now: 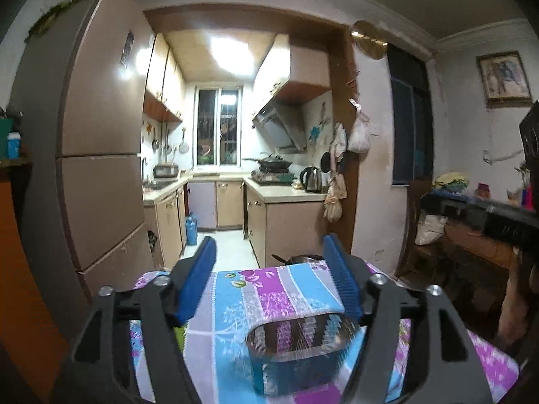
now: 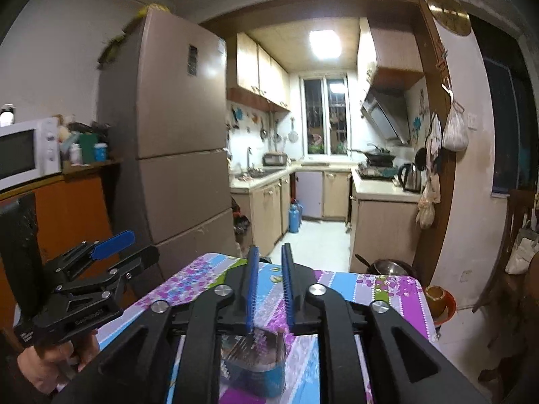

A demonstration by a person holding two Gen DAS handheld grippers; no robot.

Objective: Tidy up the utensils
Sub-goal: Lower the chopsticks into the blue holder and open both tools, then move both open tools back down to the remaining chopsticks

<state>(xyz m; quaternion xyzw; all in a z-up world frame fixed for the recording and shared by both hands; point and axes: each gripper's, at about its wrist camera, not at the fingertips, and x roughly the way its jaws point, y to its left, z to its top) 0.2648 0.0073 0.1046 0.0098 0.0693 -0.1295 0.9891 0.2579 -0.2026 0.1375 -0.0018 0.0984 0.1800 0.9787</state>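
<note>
A mirrored holder point(image 1: 296, 357) is seen on the floral-clothed table point(image 1: 235, 289), at six o'clock beneath both claws; the left claw point(image 1: 269, 276) is spread wide and empty; the right claw point(image 2: 269, 286) is barely parted, nothing pinched; a drop-off appears finished, and a fresh utensil must be sought next.

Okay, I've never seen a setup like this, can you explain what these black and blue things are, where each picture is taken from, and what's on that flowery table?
No robot here: a person holds a hand-operated tool in each hand. Each tool carries a camera looking forward along its black tongs with blue pads. One picture looks out from the left tongs, which stand wide open; the other from the right tongs, slightly apart with nothing between them. The right view also shows the left tool from the side, with the person's hand gripping it. Below both lies a table under a flowery tablecloth. On it stands a shiny container. Its contents are too blurred to name.
</note>
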